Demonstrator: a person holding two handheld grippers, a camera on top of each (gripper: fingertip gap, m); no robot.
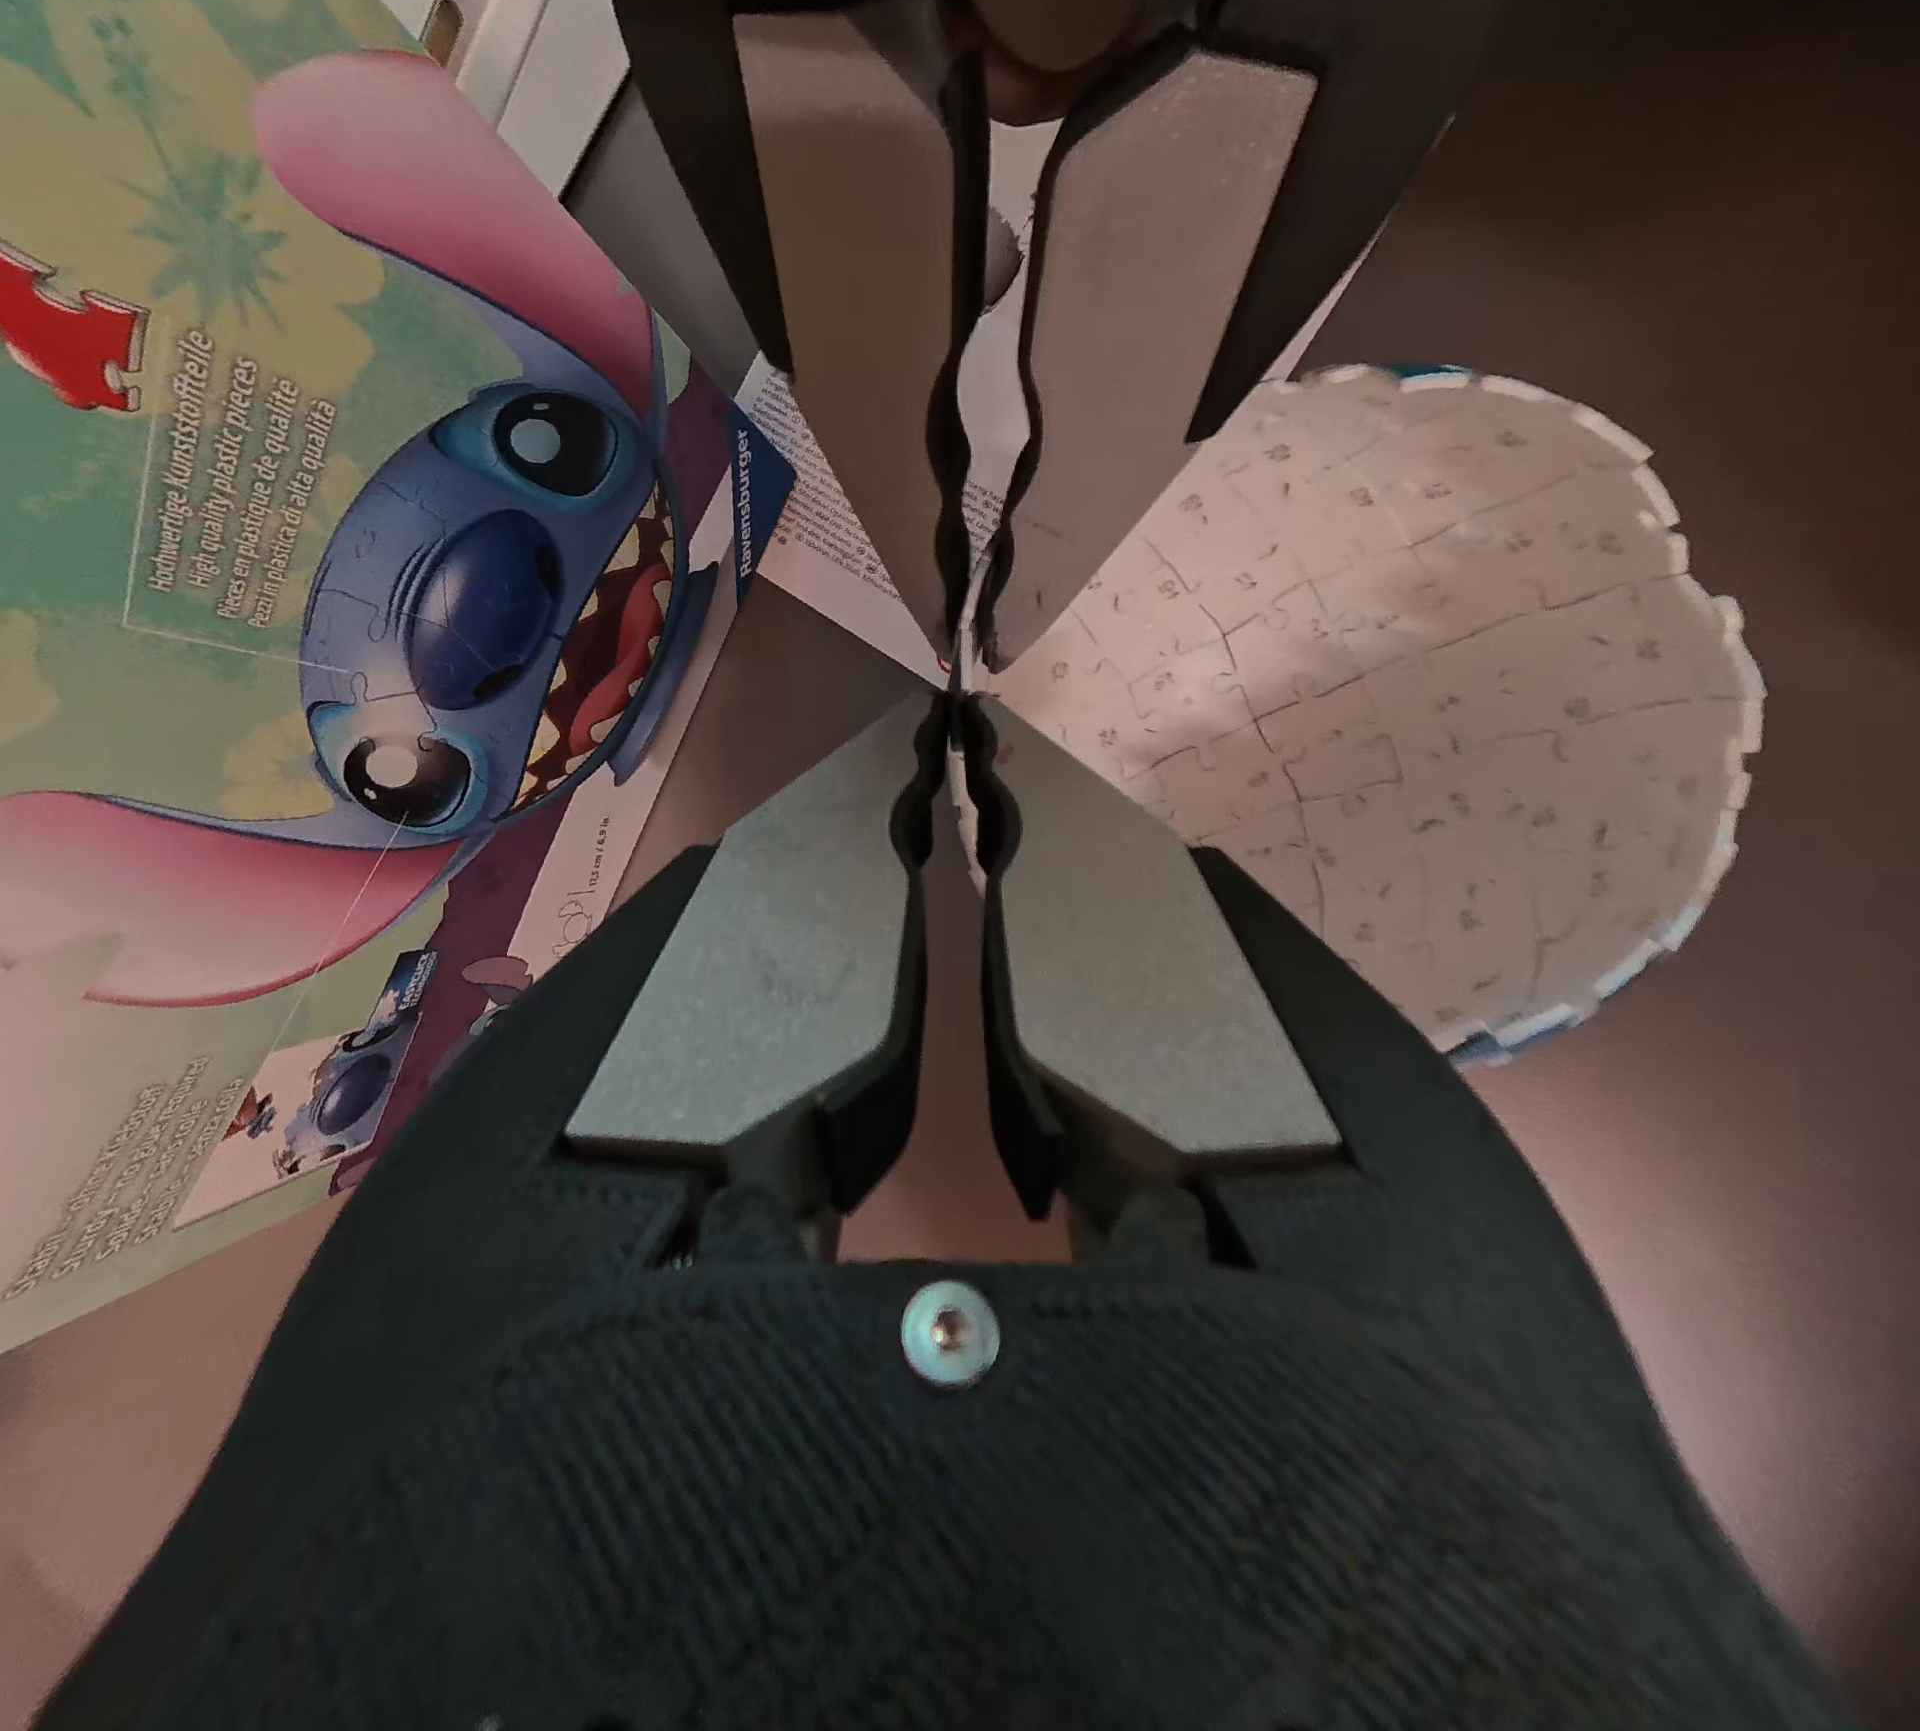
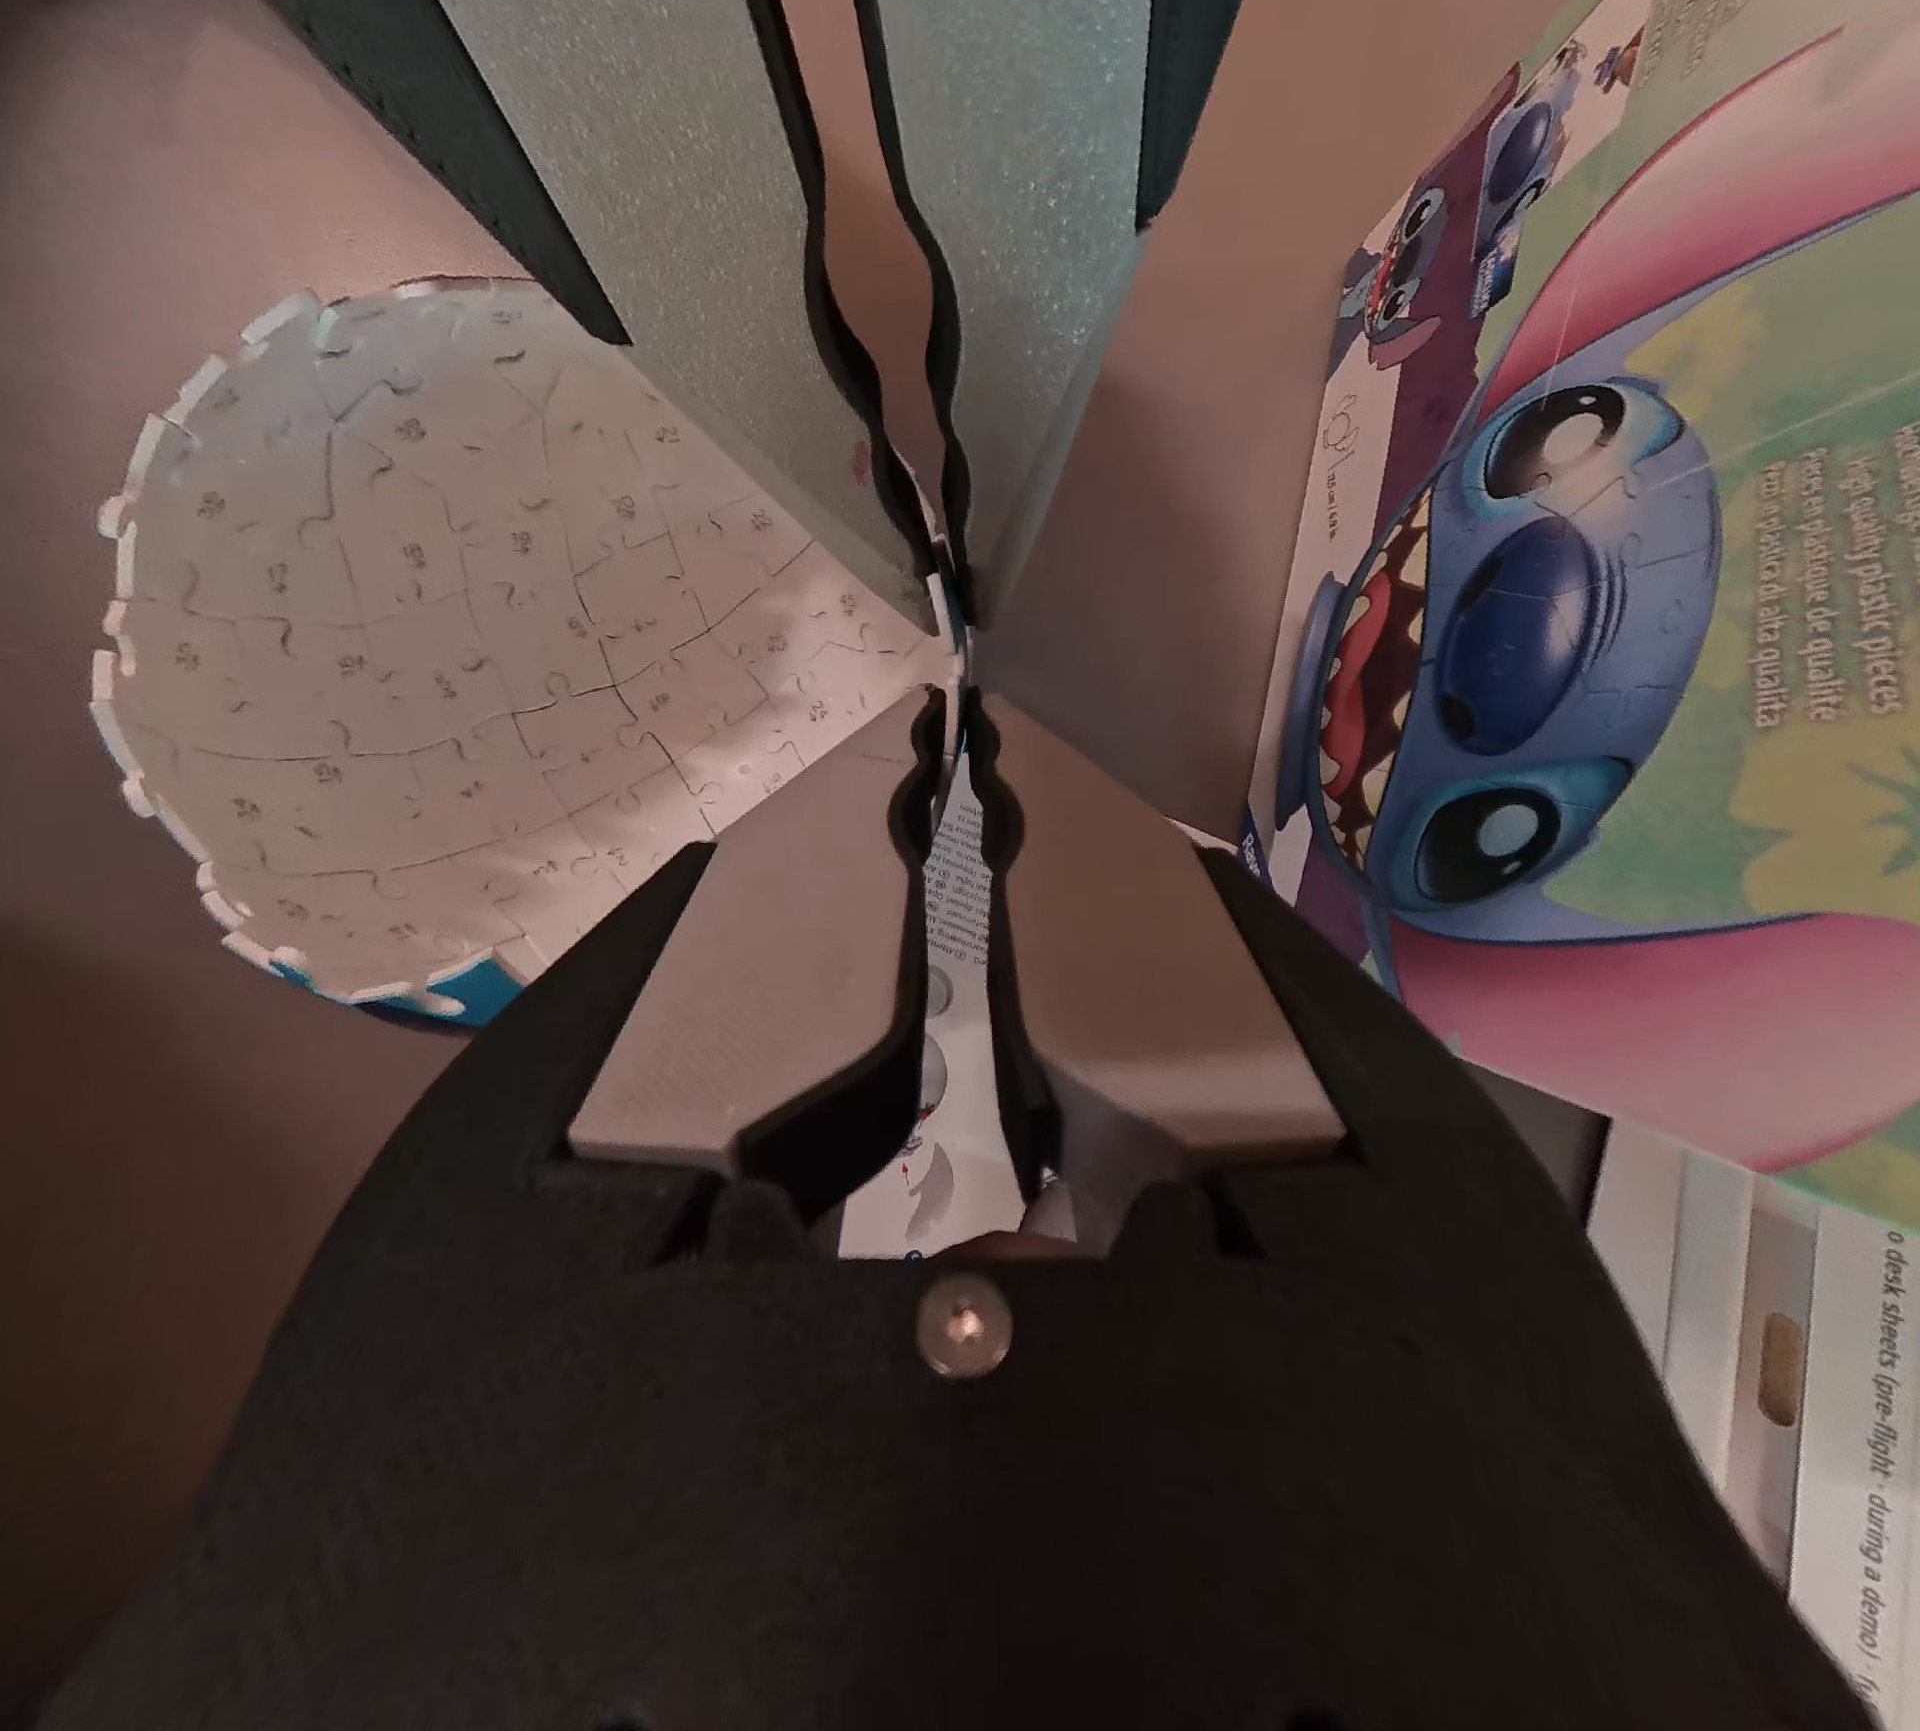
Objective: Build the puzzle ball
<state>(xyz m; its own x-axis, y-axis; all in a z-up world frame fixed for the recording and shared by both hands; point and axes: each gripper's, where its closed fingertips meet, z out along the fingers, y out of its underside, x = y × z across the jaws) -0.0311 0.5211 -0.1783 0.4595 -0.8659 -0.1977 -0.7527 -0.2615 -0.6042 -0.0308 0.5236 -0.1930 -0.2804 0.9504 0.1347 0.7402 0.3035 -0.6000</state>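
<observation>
Item: left tool, dark green, entering from the near edge of its own view. Fingers almost together; they appear to pinch the rim of the half-built puzzle ball, though the contact is too tight to confirm.

Item: right tool, black, tip to tip with the left one. Fingers nearly together; whether they grip the rim or a loose piece cannot be told.

Item: half-built puzzle ball, an open bowl of joined white pieces with printed backs facing the cameras, blue outer face showing at the rim. It lies on the brown desk, to the right in the left wrist view and to the left in the right wrist view.

Item: printed puzzle box, lying flat beside the bowl. A folded leaflet lies under the tool tips.

Handling note, as judgement: the step seems to be seating a piece at the rim. Best done with one tool steadying the shell close to the joint while the other presses the tab straight in, gently, since a thin shell may flex or pop neighbouring joints.
</observation>
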